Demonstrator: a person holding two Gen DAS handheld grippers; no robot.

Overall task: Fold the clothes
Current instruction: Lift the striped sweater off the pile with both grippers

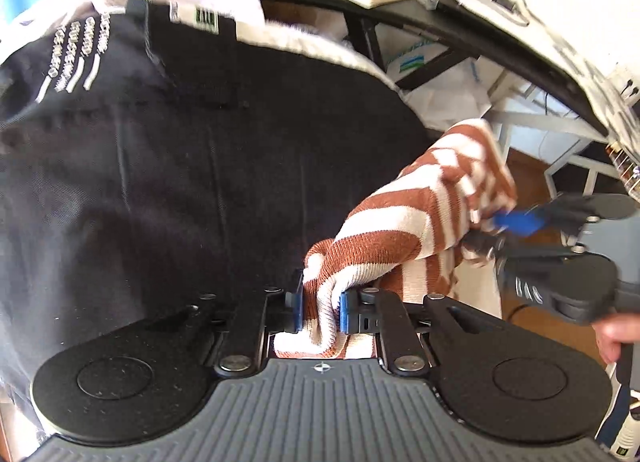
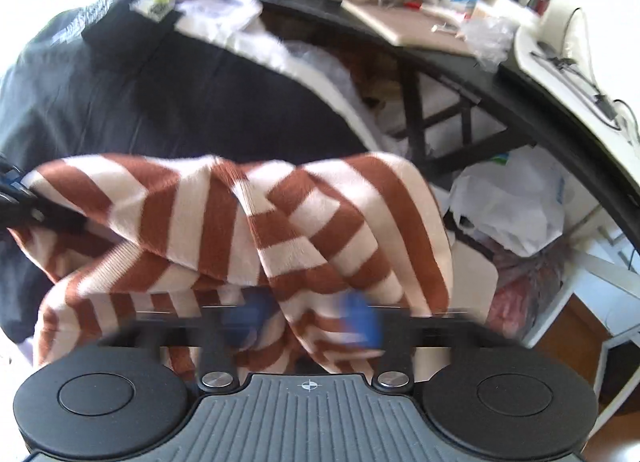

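While your left gripper [image 1: 320, 312] and right gripper [image 1: 486, 232] each pinch the striped sweater [image 1: 404, 229], it hangs bunched left-to-right between them, over the near-right edge of the black cloth [image 1: 180, 165].

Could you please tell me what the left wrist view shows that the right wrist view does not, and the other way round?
Only the left wrist view shows the white lettering on the black garment, the right claw from the side pinching the striped sweater, and the person's hand behind it. Only the right wrist view shows the sweater spread wide between both claws and the white plastic bag under the dark table. Both show the sweater gripped, the black garment and the cluttered table.
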